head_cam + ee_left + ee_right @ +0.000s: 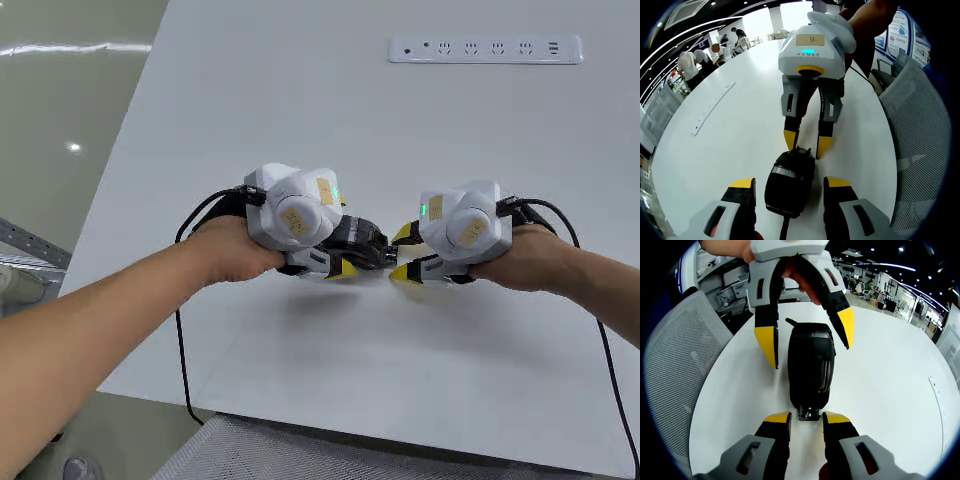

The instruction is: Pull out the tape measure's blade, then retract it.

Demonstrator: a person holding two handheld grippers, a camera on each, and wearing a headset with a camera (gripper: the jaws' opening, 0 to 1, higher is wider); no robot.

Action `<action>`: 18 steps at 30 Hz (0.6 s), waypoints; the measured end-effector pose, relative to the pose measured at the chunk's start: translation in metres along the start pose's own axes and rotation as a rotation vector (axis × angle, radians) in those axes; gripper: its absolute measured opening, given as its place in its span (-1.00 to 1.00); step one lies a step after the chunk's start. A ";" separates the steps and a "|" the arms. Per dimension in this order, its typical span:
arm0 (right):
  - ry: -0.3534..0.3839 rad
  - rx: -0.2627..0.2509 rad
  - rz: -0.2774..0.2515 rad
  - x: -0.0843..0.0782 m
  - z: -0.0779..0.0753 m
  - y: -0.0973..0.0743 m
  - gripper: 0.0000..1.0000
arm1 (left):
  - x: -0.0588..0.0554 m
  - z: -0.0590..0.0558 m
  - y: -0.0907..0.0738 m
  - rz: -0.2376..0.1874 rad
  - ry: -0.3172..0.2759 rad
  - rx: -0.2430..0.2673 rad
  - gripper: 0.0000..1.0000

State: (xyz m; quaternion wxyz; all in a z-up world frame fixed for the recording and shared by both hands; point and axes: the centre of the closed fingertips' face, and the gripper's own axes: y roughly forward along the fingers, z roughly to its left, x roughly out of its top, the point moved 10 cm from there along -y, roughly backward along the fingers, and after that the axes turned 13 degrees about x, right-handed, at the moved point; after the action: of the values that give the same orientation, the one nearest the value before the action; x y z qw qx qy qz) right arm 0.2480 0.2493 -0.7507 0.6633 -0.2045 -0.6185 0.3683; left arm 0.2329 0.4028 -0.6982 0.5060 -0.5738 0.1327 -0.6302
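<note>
Now the tape (810, 365) lies toward the counter's (300, 100) near edge. The left tool (790, 184) is open, straddling it; the right tool (807, 419), barely parted, flanks its hook (808, 413) without touching.

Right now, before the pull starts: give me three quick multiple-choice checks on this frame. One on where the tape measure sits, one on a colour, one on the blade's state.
1. Where is the tape measure?
A) between the left tongs
B) inside a toolbox
C) hanging off the table's edge

2. What colour are the tong tips?
A) red
B) yellow
C) green

3. The blade is:
A) stretched far across the table
B) drawn in
C) bent upward in the air

Answers:
1 A, the left tongs straddle it, one on each side, as it lies on the white table.
2 B, both pairs end in yellow.
3 B, just the end hook shows at its front, by the open right tongs.
</note>
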 end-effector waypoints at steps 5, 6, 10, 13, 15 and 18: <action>-0.003 0.001 -0.014 0.001 -0.002 0.001 -0.64 | 0.003 0.001 0.004 0.002 0.045 -0.016 -0.11; -0.001 0.001 -0.016 0.001 -0.002 0.001 -0.65 | 0.003 0.001 0.005 0.004 0.050 -0.023 -0.12; -0.003 0.001 -0.021 0.000 -0.002 0.000 -0.70 | 0.005 0.001 0.006 0.011 0.073 -0.036 -0.18; 0.000 0.002 -0.020 0.000 -0.001 0.001 -0.72 | 0.006 0.001 0.006 0.014 0.080 -0.044 -0.26; -0.001 -0.001 -0.019 0.000 -0.001 0.001 -0.72 | 0.006 0.002 0.007 0.017 0.086 -0.044 -0.31; 0.002 -0.005 -0.018 -0.001 0.000 0.001 -0.72 | 0.007 0.001 0.007 0.020 0.093 -0.053 -0.36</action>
State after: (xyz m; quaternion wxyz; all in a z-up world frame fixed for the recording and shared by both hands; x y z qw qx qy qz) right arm 0.2482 0.2496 -0.7523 0.6667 -0.2008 -0.6207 0.3604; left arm 0.2383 0.3950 -0.6991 0.4901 -0.5557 0.1785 -0.6474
